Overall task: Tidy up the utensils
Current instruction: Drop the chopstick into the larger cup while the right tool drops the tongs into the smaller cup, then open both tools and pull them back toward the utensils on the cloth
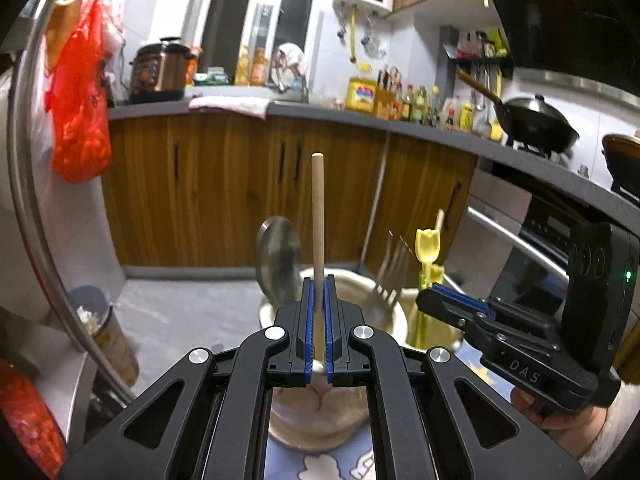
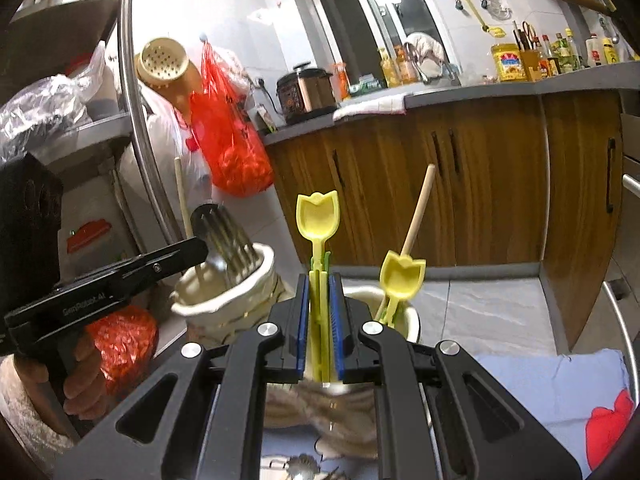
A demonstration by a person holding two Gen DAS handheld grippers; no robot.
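Your left gripper (image 1: 319, 292) is clamped on a wooden stick (image 1: 318, 216), a chopstick or a utensil handle. Its long axis runs upright between the blue pads (image 1: 310, 300), the rounded free end pointing up and the lower end passing down out of sight behind the gripper body. Just beyond the stick stands the cream holder (image 2: 224, 300), a soft-sided container. In it a metal spoon (image 1: 279, 264) rests bowl-up and a metal fork (image 1: 390, 276) leans with its tines raised, tilted toward your right gripper.

Your right gripper (image 2: 320, 300) is closed on the stem of a yellow tulip-shaped spoon (image 2: 317, 216). The long axis of this spoon is also near upright, the scoop end pointing up above the pads and the stem running down between them. A green part lies against the stem just below the scoop.

Beside the cream holder, on the side away from your left gripper, stands a second holder, a white cup (image 2: 404, 320). It carries another yellow tulip spoon (image 2: 401, 280), scoop-up and leaning slightly, and a second wooden stick (image 2: 418, 208) that slants up and away from the cream holder.

Both holders sit near the edge of a surface covered with a pale blue printed cloth (image 2: 540, 384). Behind the cream holder, across the grey tiled floor (image 1: 188, 312), runs a kitchen worktop (image 1: 320, 114) over wooden cabinet doors. Your hand (image 2: 80, 376) shows under the left gripper in the right wrist view.
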